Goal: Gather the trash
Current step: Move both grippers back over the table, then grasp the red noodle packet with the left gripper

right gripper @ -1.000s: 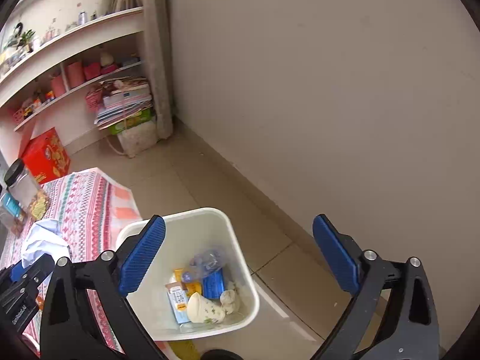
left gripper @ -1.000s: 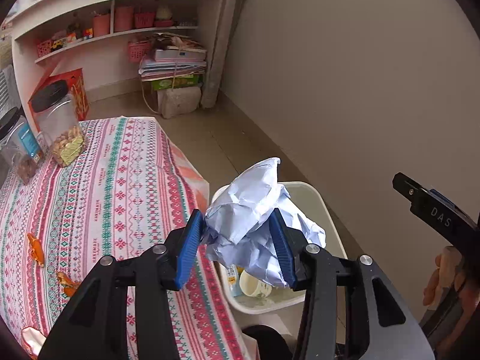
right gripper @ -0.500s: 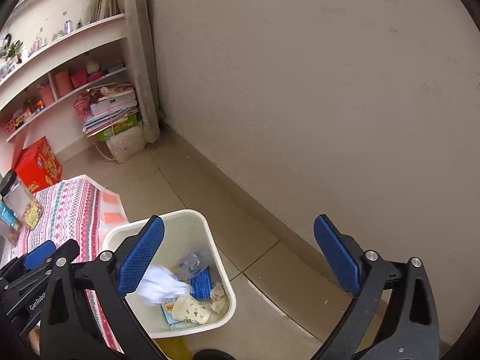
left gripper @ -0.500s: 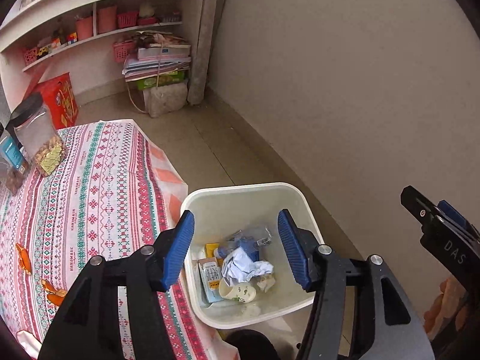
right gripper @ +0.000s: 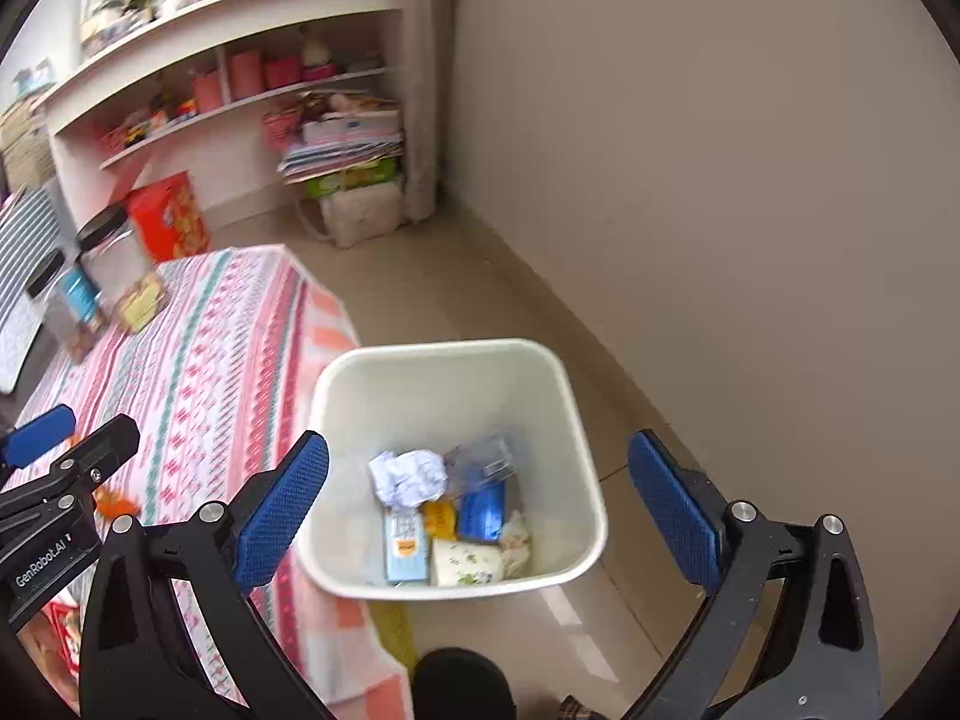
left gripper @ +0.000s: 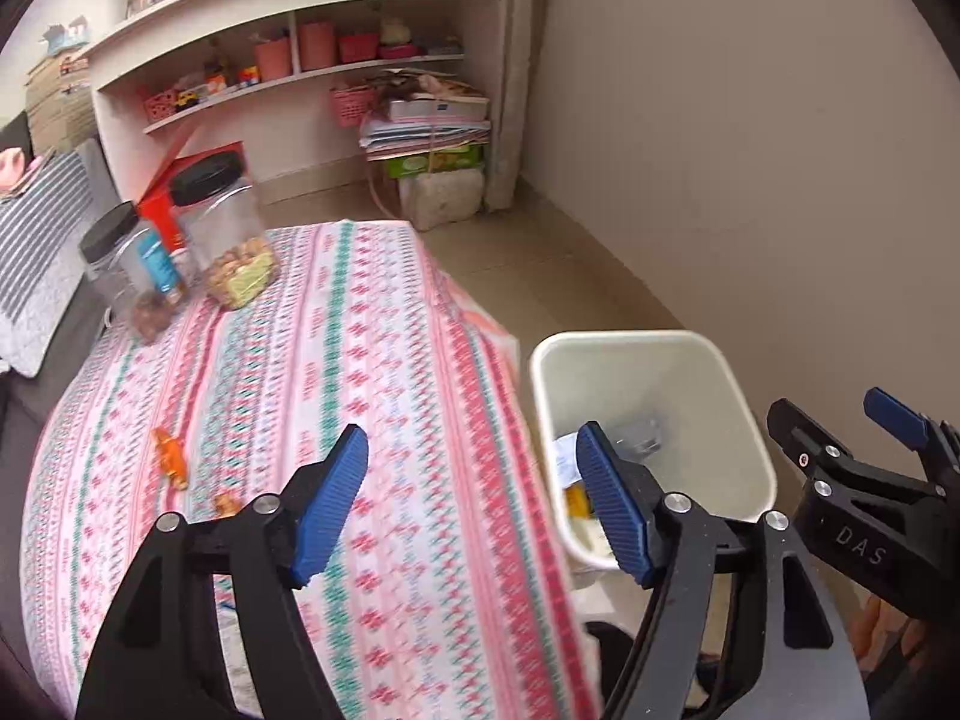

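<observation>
A white trash bin (right gripper: 579,438) stands on the floor beside the table; it also shows in the left wrist view (left gripper: 744,414). In it lie a crumpled white paper ball (right gripper: 409,476), a blue packet (right gripper: 482,510), a carton (right gripper: 405,546) and a paper cup (right gripper: 468,562). My left gripper (left gripper: 474,504) is open and empty over the table's right edge. My right gripper (right gripper: 480,510) is open and empty above the bin. Orange wrappers (left gripper: 170,458) lie on the patterned tablecloth (left gripper: 288,396).
Two black-lidded clear jars (left gripper: 225,234) stand at the table's far left. Shelves (left gripper: 300,78) with pink bins, a stack of papers (left gripper: 429,126) and a red box (right gripper: 168,216) are at the back. A beige wall (right gripper: 720,180) runs along the right.
The left gripper opened and dropped the crumpled paper into the bin, then swung left over the table. The right gripper stayed open and moved closer above the bin.
</observation>
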Demonstrator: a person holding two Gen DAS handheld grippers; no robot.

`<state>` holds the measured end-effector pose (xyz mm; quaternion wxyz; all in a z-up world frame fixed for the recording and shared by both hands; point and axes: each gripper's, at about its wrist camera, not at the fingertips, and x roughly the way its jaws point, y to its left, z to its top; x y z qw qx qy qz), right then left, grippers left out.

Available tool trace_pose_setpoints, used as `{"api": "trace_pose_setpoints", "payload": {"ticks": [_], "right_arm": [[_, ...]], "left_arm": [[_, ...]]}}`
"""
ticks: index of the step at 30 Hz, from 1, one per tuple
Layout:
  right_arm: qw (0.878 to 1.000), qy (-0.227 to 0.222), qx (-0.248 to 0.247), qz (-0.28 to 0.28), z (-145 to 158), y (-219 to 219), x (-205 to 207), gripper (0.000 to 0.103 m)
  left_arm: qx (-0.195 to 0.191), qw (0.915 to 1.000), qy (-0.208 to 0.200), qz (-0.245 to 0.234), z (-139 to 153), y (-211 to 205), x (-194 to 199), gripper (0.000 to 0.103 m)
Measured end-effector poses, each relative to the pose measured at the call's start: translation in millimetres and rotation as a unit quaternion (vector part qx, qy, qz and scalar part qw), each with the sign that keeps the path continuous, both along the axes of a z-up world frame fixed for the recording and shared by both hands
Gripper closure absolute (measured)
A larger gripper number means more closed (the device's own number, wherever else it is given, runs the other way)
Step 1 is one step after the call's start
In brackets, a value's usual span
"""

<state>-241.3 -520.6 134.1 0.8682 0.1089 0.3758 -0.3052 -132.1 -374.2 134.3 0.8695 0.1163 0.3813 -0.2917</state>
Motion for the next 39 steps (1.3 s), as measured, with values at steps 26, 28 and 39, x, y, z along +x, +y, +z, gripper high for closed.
{"api": "trace_pose_setpoints", "payload": {"ticks": [26,28,39], "right_arm": [[0.982,0.038,0.023,0.184,-12.1,140.7,57.2,0.007],[0.980,0.037,0.023,0.196,-10.3,149.5,61.8,0.007],[0.970,0.051,0.010,0.236,-15.5,182.3,78.6,0.007]], "left_arm": [[0.085,0.9836,0.053,0.150,-43.2,202.8,-4.2,0.017],[0.080,0.9765,0.062,0.191,-46.2,219.5,-2.3,0.013],[-0.029,0.9011,0.202,0.383,-90.1,281.8,34.6,0.007]]}}
